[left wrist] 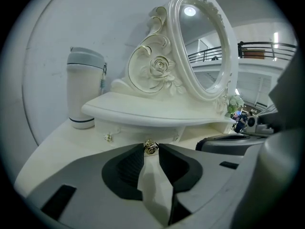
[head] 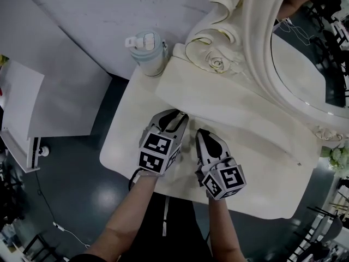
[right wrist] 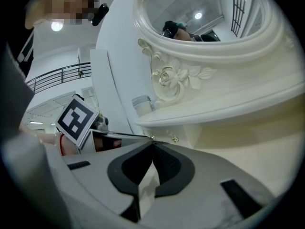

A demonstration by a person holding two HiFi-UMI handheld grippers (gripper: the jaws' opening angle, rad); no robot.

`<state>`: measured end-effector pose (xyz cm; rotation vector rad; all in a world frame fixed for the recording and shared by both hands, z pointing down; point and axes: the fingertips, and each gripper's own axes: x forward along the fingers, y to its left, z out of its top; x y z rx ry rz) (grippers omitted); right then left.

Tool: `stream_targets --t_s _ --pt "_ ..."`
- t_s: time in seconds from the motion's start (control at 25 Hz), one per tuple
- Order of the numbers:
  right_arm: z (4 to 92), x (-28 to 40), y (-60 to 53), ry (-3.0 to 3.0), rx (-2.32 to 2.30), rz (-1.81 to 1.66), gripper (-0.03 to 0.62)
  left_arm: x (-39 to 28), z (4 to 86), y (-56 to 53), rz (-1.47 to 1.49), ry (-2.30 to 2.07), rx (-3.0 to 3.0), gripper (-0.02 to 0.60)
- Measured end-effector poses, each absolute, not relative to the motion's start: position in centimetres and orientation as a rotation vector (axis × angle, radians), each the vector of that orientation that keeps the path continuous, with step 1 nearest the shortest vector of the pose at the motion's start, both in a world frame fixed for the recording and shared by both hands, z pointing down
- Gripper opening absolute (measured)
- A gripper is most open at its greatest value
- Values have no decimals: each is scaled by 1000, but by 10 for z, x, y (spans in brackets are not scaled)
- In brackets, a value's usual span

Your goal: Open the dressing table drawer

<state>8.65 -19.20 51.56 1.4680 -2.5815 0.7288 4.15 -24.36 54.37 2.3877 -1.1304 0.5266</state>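
The cream dressing table carries a raised shelf, and the drawer front sits under that shelf. A small gold drawer knob lies between the tips of my left gripper, whose jaws press on it from both sides. In the head view the left gripper reaches under the shelf's edge, which hides the drawer. My right gripper rests just to its right over the tabletop. In its own view the right gripper has its tips together with nothing between them.
A pale lidded tumbler stands at the table's back left corner, left of the carved oval mirror. Two more small knobs dot the drawer fronts. White flowers sit at the right end. A white panel stands left of the table.
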Motion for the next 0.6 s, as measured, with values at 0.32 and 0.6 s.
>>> stream_targets --t_s 0.32,0.6 --pt "518 91 -185 -2569 1484 735 6 41 543 -238 516 -1127 2374 101" --pt "516 88 -181 -2577 1483 729 6 38 544 -229 515 -1112 2361 101"
